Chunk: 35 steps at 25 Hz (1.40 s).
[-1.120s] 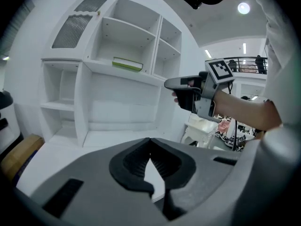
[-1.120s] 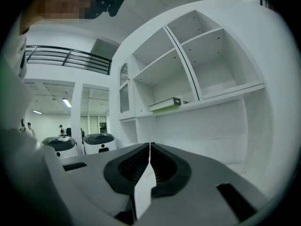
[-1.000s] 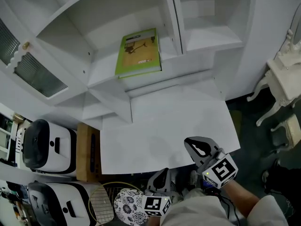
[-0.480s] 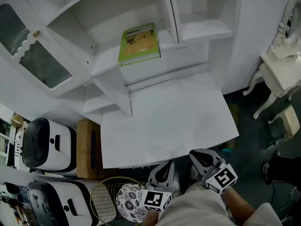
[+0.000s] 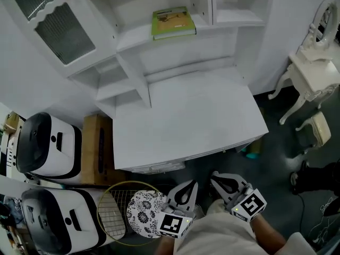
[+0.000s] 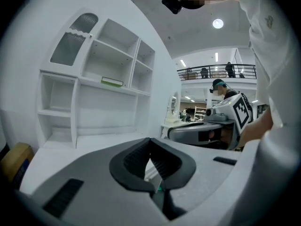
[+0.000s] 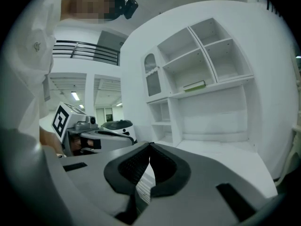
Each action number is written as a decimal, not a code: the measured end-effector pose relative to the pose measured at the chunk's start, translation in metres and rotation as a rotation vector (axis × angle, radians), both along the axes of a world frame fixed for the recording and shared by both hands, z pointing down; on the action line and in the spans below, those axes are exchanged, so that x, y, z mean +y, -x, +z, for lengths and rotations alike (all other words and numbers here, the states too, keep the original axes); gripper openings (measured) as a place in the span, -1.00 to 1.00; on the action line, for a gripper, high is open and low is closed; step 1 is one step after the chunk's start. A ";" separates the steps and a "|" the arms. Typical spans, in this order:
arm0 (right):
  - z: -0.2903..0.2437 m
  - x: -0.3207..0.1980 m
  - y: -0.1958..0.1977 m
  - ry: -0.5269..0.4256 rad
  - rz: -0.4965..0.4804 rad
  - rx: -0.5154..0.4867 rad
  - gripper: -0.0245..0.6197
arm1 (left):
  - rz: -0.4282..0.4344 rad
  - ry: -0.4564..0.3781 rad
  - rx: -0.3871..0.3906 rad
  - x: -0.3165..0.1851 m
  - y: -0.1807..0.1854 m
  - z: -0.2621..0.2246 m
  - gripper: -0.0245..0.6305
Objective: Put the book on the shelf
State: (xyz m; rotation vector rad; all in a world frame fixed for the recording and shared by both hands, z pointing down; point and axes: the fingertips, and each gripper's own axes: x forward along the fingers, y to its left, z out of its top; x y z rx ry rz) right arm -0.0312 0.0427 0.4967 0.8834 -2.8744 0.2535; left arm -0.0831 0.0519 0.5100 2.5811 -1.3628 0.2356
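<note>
A green book (image 5: 172,22) lies flat on a shelf of the white cabinet (image 5: 159,41); it also shows as a thin green slab (image 6: 112,82) in the left gripper view and in the right gripper view as the same book (image 7: 194,85). Both grippers hang low, in front of the desk's front edge, far from the book. My left gripper (image 5: 186,187) is shut with nothing between its jaws. My right gripper (image 5: 220,180) is shut and empty too.
The white desk top (image 5: 186,121) lies between me and the shelves. Left of it stand a cardboard box (image 5: 96,147) and two white-and-black machines (image 5: 40,145). A racket (image 5: 114,217) and a patterned disc (image 5: 143,219) lie on the floor. A white ornate chair (image 5: 313,84) stands at right.
Both grippers have drawn back from the desk's edge toward me. The view has pulled away, so the shelf and book sit farther up. The book has not moved on its shelf.
</note>
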 end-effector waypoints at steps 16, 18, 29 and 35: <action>-0.012 0.094 -0.015 0.019 -0.049 -0.001 -0.87 | 0.114 -0.007 0.038 0.081 -0.025 -0.013 -0.91; -0.017 0.095 -0.023 0.013 -0.065 -0.013 -0.87 | 0.112 -0.003 0.043 0.081 -0.034 -0.015 -0.91; -0.025 0.087 -0.065 0.008 -0.077 -0.048 -0.87 | 0.091 -0.056 0.067 0.073 -0.073 -0.030 -0.91; -0.029 0.084 -0.070 0.000 -0.071 -0.054 -0.87 | 0.101 -0.028 0.014 0.075 -0.073 -0.024 -0.91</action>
